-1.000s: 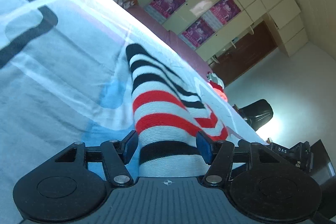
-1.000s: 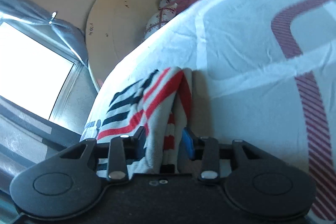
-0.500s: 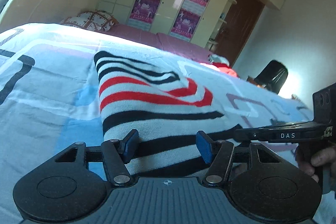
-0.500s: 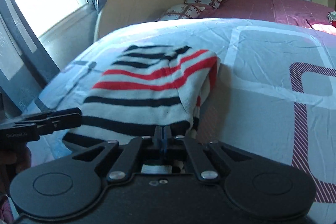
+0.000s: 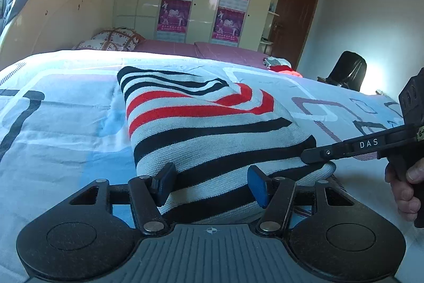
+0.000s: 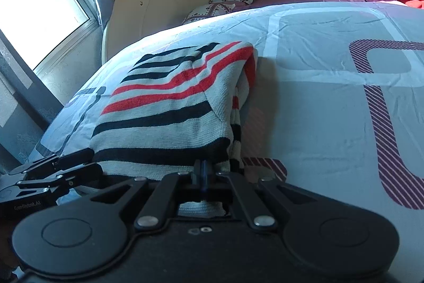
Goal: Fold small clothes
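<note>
My left tool (image 5: pixel 212 186) stands wide, its two blue pads spread to either side of the near edge of the striped sweater (image 5: pixel 209 129); the knit lies between them, and I cannot tell whether either pad touches it. My right tool (image 6: pixel 202 173) is pinched down tight on the same near hem, fingers pressed together with the white and black knit caught between them; in the left view its black fingers (image 5: pixel 344 150) reach in from the right and bite the sweater's near right corner, with my right hand (image 5: pixel 405 184) wrapped round the handle. The sweater lies folded on the bed (image 5: pixel 66 123), black stripes nearest me, red stripes further back, more black beyond; from the right view its right side shows stacked layers, the upper layer draped over the lower ones. The bedsheet (image 6: pixel 318 110) is pale blue with rounded dark and maroon outlines; two patterned pillows (image 5: pixel 114 37) sit by the headboard (image 6: pixel 164 1); a red and white garment (image 5: pixel 281 66) lies at the far side of the bed, well apart from the sweater.
</note>
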Tool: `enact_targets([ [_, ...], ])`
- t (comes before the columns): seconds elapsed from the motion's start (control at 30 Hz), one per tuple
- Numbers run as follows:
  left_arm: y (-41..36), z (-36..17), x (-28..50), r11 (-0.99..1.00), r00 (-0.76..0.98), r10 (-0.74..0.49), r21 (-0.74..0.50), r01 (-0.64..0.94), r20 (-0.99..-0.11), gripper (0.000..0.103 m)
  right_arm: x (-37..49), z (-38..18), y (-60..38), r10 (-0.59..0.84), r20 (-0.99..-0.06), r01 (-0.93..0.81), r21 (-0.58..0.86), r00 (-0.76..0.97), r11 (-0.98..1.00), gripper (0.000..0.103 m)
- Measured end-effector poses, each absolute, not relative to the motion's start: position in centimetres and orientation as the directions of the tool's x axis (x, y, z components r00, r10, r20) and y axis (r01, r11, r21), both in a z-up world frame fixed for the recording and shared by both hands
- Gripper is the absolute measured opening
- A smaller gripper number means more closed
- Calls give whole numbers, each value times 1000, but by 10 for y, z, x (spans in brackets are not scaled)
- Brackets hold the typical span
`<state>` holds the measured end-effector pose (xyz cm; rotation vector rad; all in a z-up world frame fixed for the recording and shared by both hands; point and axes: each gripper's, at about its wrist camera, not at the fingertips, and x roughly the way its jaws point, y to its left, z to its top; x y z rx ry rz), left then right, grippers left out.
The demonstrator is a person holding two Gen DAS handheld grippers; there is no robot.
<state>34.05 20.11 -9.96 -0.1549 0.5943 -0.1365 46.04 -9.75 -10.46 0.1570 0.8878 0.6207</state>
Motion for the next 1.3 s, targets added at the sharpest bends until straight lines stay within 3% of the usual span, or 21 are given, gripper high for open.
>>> enact_targets([
  [0.07, 205, -91, 334, 979, 830, -150, -198, 49, -538, 60, 455, -94, -92, 523, -683, -423, 330, 510, 844, 0],
  [0.13, 210, -83, 322, 982, 844, -98, -190, -5, -527, 63, 445, -81, -90, 476, -672, -401, 279, 567, 872, 10],
  [0.17, 212, -77, 315, 981, 847, -71, -191, -37, -527, 78, 440, -73, -91, 439, -671, -374, 251, 597, 893, 28],
  [0.2, 214, -71, 306, 979, 853, -41, -192, -71, -521, 95, 435, -64, -93, 400, -670, -336, 231, 625, 913, 30],
  [0.23, 215, -65, 297, 976, 862, -19, -195, -93, -507, 99, 430, -54, -96, 397, -658, -318, 244, 639, 916, 31],
  [0.27, 216, -58, 286, 974, 874, -11, -205, -102, -487, 99, 426, -41, -101, 424, -633, -316, 283, 647, 905, 39],
  [0.3, 216, -51, 277, 971, 878, -8, -215, -108, -478, 100, 421, -31, -104, 442, -614, -320, 305, 654, 897, 63],
  [0.33, 214, -46, 270, 968, 878, 7, -216, -125, -479, 101, 415, -20, -105, 442, -597, -319, 306, 670, 897, 74],
  [0.37, 212, -41, 263, 966, 877, 28, -213, -148, -480, 103, 407, -11, -106, 432, -582, -317, 294, 689, 901, 76],
  [0.73, 133, 12, 154, 975, 886, 81, -147, -165, -456, 103, 285, 18, -160, 429, -578, -331, 273, 695, 903, 77],
  [1.0, 81, 40, 61, 985, 911, 53, -126, -114, -409, 103, 177, 44, -189, 409, -541, -357, 204, 735, 912, 88],
  [1.3, 48, 59, 12, 993, 930, 34, -94, -73, -365, 103, 135, 56, -204, 358, -510, -349, 119, 782, 930, 90],
])
